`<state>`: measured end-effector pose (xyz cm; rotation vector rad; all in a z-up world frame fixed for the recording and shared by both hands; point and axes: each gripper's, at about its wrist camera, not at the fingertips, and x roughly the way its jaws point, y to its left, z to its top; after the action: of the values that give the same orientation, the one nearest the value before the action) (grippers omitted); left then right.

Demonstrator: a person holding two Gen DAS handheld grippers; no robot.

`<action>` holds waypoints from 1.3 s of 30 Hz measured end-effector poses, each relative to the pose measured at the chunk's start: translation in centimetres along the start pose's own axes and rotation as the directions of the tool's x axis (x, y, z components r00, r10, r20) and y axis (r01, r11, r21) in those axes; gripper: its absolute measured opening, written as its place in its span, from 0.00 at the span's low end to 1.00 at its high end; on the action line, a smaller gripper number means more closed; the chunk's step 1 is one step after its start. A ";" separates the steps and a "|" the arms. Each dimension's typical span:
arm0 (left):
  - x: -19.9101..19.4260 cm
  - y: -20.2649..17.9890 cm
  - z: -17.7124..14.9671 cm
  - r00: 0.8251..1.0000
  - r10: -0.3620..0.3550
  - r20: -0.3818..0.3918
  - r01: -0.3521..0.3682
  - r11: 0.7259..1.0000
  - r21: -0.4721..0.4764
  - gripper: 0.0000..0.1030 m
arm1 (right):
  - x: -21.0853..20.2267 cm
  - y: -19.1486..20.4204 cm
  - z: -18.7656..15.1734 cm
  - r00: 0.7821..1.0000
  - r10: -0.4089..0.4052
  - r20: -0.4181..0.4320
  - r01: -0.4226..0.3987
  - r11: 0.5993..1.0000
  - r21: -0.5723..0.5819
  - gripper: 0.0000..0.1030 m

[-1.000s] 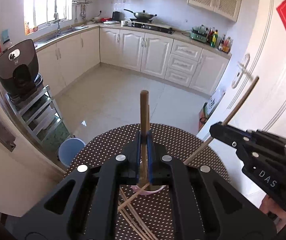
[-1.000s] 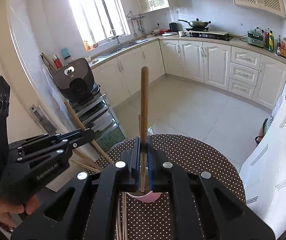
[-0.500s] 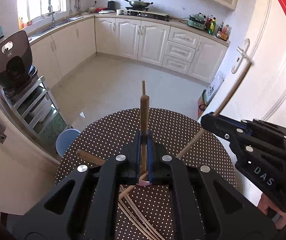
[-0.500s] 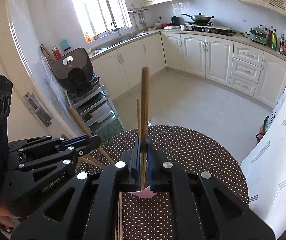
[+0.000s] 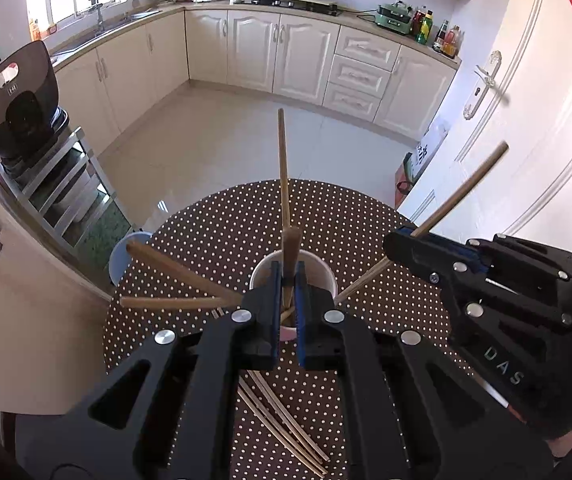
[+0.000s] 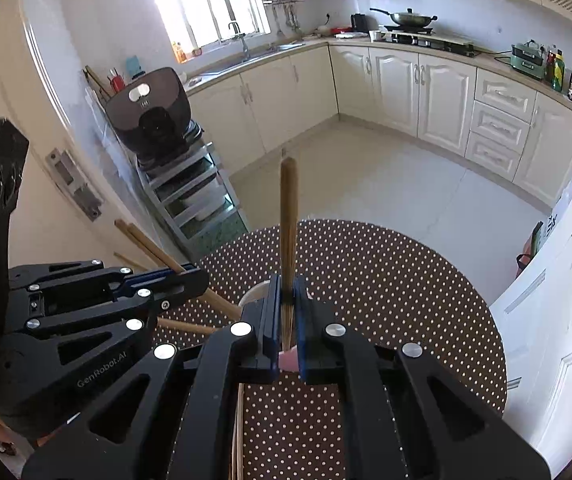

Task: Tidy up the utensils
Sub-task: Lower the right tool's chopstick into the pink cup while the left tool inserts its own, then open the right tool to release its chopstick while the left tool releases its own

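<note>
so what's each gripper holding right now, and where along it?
Left gripper pinches a chopstick near its lower end; right gripper likewise pinches a chopstick low down, both over the cup.

Home kitchen: stove (image 5: 294, 0), sink (image 5: 126, 16), cabinets (image 5: 286, 56).

Both grippers have come down toward the round brown table with white polka dots (image 5: 226, 216). The left gripper (image 5: 287, 280) now has the wooden chopstick (image 5: 291, 248) it clamps dipped into the white-rimmed pink cup (image 5: 326, 276), whose open mouth has come into sight. The right gripper (image 6: 287, 300) has lowered its own wooden chopstick (image 6: 288, 216) to the cup rim as well. More of the table's far edge shows in both views.
</note>
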<state>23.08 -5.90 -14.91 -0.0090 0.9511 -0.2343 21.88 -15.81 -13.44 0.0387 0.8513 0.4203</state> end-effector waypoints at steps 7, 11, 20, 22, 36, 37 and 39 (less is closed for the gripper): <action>0.2 -0.2 -0.5 0.999 0.010 -0.031 -0.010 1.000 -0.001 0.07 | 0.4 0.2 -0.9 1.000 0.000 -0.028 0.000 1.000 0.006 0.05; -0.1 0.0 -0.7 0.999 0.017 -0.037 -0.017 1.000 -0.005 0.07 | 0.3 0.3 -1.1 1.000 0.000 -0.027 0.001 1.000 0.021 0.07; -1.3 0.4 -1.1 0.999 0.026 -0.026 -0.026 1.000 -0.014 0.07 | -0.8 0.7 -1.6 1.000 0.006 -0.015 -0.005 0.999 0.054 0.08; -1.7 0.4 -1.3 0.999 0.028 -0.022 -0.028 1.000 -0.014 0.07 | -1.1 0.8 -1.8 1.000 0.009 -0.009 -0.008 0.998 0.064 0.08; -5.3 1.1 -3.3 0.999 0.014 0.033 -0.013 1.000 -0.019 0.47 | -5.8 2.2 -3.2 0.997 -0.008 0.075 -0.002 0.991 0.136 0.17; -5.7 1.1 -3.5 0.999 0.011 0.040 -0.011 1.000 -0.015 0.47 | -6.0 2.3 -3.3 0.997 -0.009 0.078 -0.002 0.990 0.139 0.17; -6.2 1.3 -3.9 0.999 -0.002 0.042 0.003 1.000 -0.018 0.47 | -6.6 2.6 -3.6 0.996 -0.016 0.088 0.003 0.990 0.144 0.18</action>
<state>16.68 -3.00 -12.33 -0.0320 0.9114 -0.2272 14.48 -16.37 -10.58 0.1851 0.7919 0.3455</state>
